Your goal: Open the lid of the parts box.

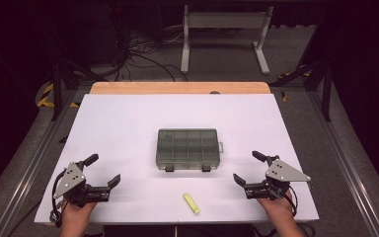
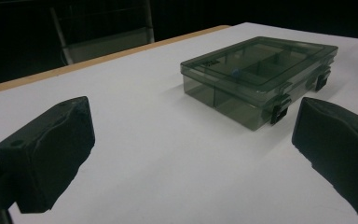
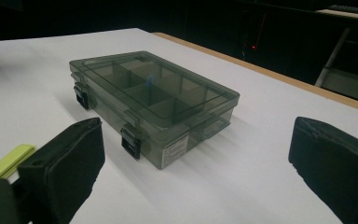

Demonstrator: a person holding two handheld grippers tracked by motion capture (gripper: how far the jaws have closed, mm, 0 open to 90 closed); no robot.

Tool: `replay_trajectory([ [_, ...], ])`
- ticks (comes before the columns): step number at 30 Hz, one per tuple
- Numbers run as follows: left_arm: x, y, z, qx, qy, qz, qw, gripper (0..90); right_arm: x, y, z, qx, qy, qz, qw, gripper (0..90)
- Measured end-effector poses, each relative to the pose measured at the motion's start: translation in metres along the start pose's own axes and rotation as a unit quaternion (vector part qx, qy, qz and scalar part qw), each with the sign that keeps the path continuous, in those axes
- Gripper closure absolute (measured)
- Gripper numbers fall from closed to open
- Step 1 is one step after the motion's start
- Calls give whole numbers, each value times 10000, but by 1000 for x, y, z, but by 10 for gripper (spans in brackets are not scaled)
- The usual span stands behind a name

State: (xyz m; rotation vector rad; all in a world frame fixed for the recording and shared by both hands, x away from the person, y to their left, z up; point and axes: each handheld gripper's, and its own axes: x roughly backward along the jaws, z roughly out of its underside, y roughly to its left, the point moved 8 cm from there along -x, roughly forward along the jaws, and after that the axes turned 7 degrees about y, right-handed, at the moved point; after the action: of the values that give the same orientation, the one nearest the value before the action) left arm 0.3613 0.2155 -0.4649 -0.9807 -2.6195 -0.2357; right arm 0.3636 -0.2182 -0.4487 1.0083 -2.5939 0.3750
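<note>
The left tool and the right tool are sitting low over the near part of the white worktop, both with jaws spread wide and holding nothing. A yellow-green bar is lying between them, slightly nearer the right tool. Farther ahead, between both tools, the closed smoky plastic box is resting with its two black latches facing them.

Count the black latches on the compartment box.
2. Both sit on the near long side of the compartment box: the left latch toward its left corner, the right latch toward its right corner. The far side could hide more.
</note>
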Motion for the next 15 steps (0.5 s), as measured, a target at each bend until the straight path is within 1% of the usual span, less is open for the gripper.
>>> replay_trajectory([
  [1, 0, -1, 0, 0, -6, 33, 10000, 1, 0, 1, 0, -3, 12, -9, 10000, 38],
  [2, 0, -1, -1, 54, -62, 95, 9999, 1, 0, 1, 0, 4, 5, -10, 10000, 39],
  [3, 0, -1, -1, 54, -62, 95, 9999, 0, 1, 1, 0, 39, 0, -9, 10000, 38],
  [5, 2, 0, -3, 233, -201, 90, 9995, 0, 1, 2, 0, 39, 5, -16, 10000, 39],
  [6, 2, 1, -3, 349, -207, 279, 9988, 0, 1, 2, 0, 49, -12, -42, 10000, 38],
  [7, 1, 1, -2, 350, -182, 221, 9990, 0, 1, 3, 0, 47, -37, -66, 10000, 38],
  [8, 1, 1, -2, 350, -182, 221, 9990, 0, 1, 3, 0, 48, -42, -81, 9999, 37],
  [9, 0, 1, -2, 297, -146, 215, 9992, 0, 1, 3, 0, 52, -40, -81, 9999, 37],
  [10, 0, 0, -1, 207, -37, 247, 9995, 0, 1, 3, 0, 46, -37, -89, 9999, 37],
  [11, 0, 0, -1, 207, -37, 247, 9995, 0, 1, 3, 0, 46, -37, -89, 9999, 37],
  [13, 0, -1, -1, 93, -26, 265, 9996, 1, 1, 3, 0, 47, -14, -87, 10000, 37],
  [14, 0, -2, -1, 72, 27, 288, 9996, 1, 1, 2, 0, 67, 0, -85, 9999, 37],
  [15, -1, -2, -1, 59, 39, 265, 9996, 1, 1, 3, 0, 52, 16, -84, 9999, 36],
])
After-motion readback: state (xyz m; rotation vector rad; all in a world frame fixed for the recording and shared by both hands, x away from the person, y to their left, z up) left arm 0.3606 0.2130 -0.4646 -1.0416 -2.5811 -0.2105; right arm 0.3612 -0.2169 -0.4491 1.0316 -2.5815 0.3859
